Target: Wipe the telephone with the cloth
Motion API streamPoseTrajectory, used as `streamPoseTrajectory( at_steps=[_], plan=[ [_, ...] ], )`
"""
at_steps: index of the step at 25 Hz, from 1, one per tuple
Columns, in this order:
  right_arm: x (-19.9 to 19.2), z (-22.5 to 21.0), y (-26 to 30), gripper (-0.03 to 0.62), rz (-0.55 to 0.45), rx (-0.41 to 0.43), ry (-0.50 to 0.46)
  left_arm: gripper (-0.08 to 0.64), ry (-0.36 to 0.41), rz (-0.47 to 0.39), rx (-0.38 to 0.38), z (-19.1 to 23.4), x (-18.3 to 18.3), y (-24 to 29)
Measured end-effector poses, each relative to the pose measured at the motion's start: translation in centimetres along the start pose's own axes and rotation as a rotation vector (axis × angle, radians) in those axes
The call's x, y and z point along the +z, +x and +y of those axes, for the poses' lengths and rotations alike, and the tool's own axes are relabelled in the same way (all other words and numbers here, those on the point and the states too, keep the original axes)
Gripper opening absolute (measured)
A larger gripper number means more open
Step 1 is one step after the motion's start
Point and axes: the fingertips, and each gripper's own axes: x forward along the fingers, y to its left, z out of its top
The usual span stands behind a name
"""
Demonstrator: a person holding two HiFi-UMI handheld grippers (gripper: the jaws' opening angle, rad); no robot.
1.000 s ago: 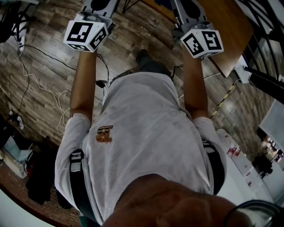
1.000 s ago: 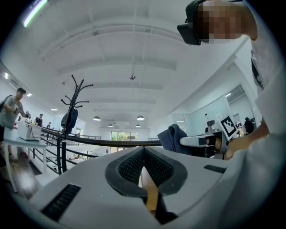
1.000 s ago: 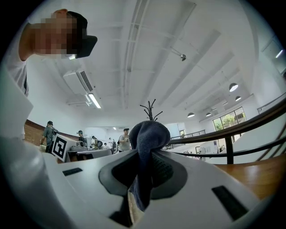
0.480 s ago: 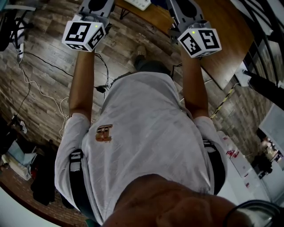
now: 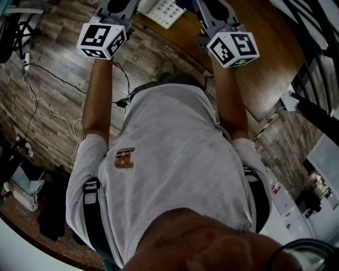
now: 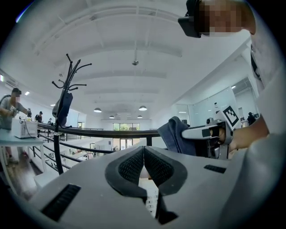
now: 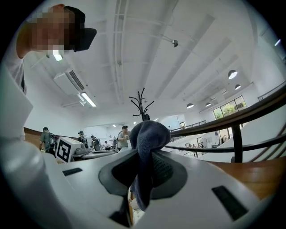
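Observation:
A white telephone (image 5: 161, 9) lies on the wooden table (image 5: 265, 63) at the top edge of the head view. Both grippers are held out over the table's near edge, and only their marker cubes (image 5: 103, 37) (image 5: 233, 48) and rear bodies show there. My left gripper (image 6: 144, 153) is shut with nothing between its pads; the telephone's keypad (image 6: 152, 202) shows below them. My right gripper (image 7: 144, 154) is shut on a dark blue cloth (image 7: 147, 132), which bunches above the jaws and hangs below. In the left gripper view that cloth (image 6: 176, 136) sticks out of the right gripper.
The person's torso fills the middle of the head view. Cables (image 5: 50, 108) trail over the wood floor at left. A dark railing (image 6: 89, 133) and a coat stand (image 6: 65, 103) stand beyond the table. People work at desks (image 7: 107, 143) further back.
Both grippers have moved forward over the table's edge. The white telephone and more of the tabletop have come into view at the top.

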Motion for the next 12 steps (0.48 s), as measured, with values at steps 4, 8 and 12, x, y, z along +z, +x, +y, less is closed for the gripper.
streamPoseTrajectory(
  at_steps=[4, 8, 12],
  plan=[
    [-0.3, -1.8, 2.2, 0.071, 0.024, 0.018, 0.003, 0.020, 0.002, 0.028, 0.013, 1.6, -0.9, 2.6],
    [-0.5, -3.2, 3.9, 0.072, 0.039, 0.009, 0.023, 0.020, 0.013, 0.064, 0.003, 2.7, -1.8, 4.4],
    [-0.9, -3.9, 5.3, 0.072, 0.051, -0.013, 0.052, 0.020, 0.026, 0.111, -0.018, 3.8, -2.6, 5.6]
  ],
)
